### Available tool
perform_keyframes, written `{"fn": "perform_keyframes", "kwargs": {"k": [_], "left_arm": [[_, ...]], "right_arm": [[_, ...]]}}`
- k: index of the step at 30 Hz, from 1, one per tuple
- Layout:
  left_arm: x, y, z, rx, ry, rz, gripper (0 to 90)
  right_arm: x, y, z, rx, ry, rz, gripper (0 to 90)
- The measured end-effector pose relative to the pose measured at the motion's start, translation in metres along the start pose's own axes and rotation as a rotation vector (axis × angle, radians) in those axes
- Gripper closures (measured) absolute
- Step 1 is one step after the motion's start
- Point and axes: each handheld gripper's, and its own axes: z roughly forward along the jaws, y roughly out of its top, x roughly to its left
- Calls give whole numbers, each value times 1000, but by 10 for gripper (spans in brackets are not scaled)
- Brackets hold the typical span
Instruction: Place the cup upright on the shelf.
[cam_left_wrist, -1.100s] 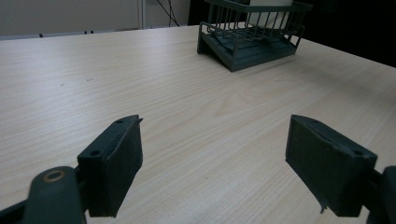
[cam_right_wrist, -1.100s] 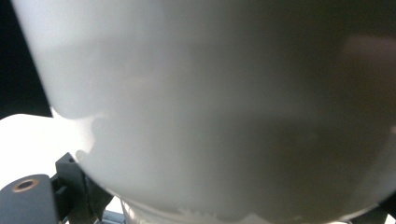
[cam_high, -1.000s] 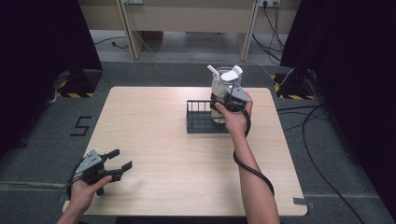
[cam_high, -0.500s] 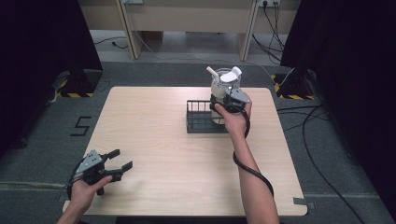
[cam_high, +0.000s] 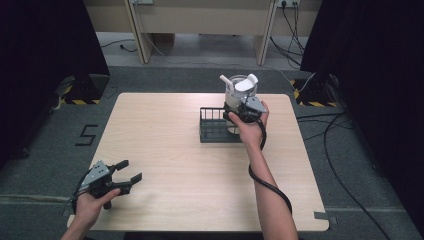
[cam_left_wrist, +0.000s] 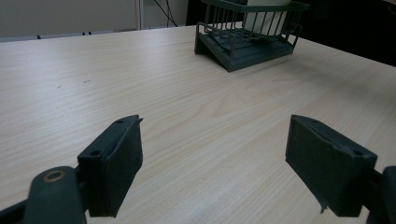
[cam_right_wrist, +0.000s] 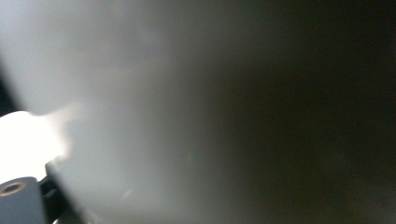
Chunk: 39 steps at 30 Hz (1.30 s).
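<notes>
A pale container (cam_high: 239, 92) with white utensils sticking out of its top stands at the right end of a black wire rack (cam_high: 212, 131) on the far right part of the wooden table (cam_high: 165, 150). My right gripper (cam_high: 241, 113) is pressed against the container's near side and looks shut on it. In the right gripper view the container's blurred white wall (cam_right_wrist: 140, 93) sits right against the lens. My left gripper (cam_high: 127, 171) rests low by the table's front left corner, open, with bare wood between its jaws (cam_left_wrist: 215, 121). The rack (cam_left_wrist: 243, 44) lies far ahead of it.
Dark curtains flank the table on both sides. Cables trail over the grey floor at the right. Pale furniture legs stand beyond the far edge. Open tabletop lies between the two grippers.
</notes>
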Motion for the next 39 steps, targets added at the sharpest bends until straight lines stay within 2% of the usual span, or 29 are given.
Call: {"fn": "perform_keyframes", "kwargs": {"k": [13,39], "left_arm": [[0,0,0,0,0,1,181],[0,0,1,0,0,-2,180]], "right_arm": [[2,-4,-1,-7,-8,4,39],[1,-2,-23,-8,-3,11,41]]}}
